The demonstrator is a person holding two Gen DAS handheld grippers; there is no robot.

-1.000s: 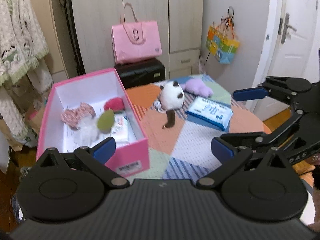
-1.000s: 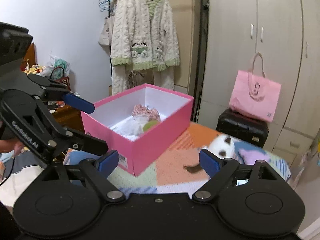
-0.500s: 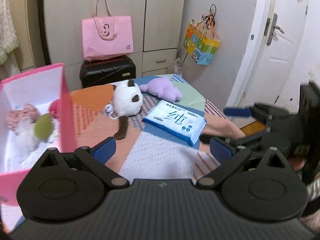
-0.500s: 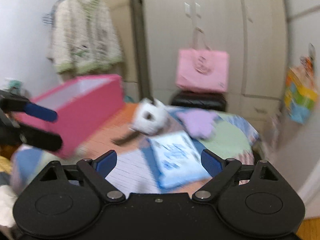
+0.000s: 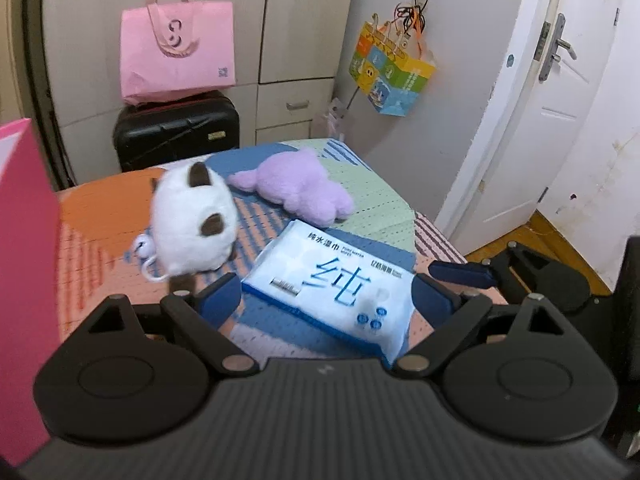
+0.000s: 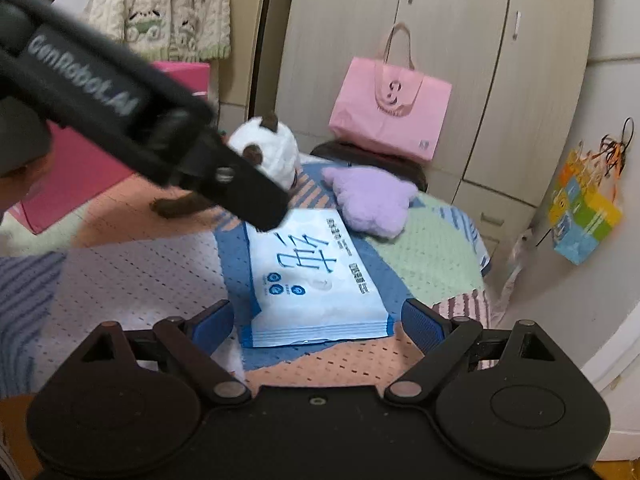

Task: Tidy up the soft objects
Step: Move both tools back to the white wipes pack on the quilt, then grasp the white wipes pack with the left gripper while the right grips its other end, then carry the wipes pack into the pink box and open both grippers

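Pale wardrobe doors (image 6: 460,60) fill the back of the room, with a white door (image 5: 532,92) at the right in the left wrist view. Below them spreads a patchwork quilt (image 6: 132,276) in orange, green, blue and lilac. On its left edge stands a pink box (image 5: 24,280). A black suitcase (image 5: 176,132) sits against the wardrobe and carries a pink tote bag (image 5: 176,48) printed with a curly figure like a 3 or an 8. A colourful cartoon gift bag (image 5: 390,76) hangs on the grey wall.

On the quilt lie three soft things: a white plush with brown ears (image 5: 192,220), a lilac plush (image 5: 300,192) just beyond it, and nearest the cameras a blue-and-white wipes pack (image 5: 332,284). The pack bears a large blue character 纯, the line 纯水湿巾 and small print too fine to read.

The left gripper (image 5: 324,300) shows the name GenRobot.AI on its arm in the right wrist view. Its jaws have just been closing a little yet stand wide, one blue pad at each side of the pack, not pressing it. The right gripper (image 6: 318,322) is also spread wide and holds nothing, the pack's near end lying between its pads without contact.
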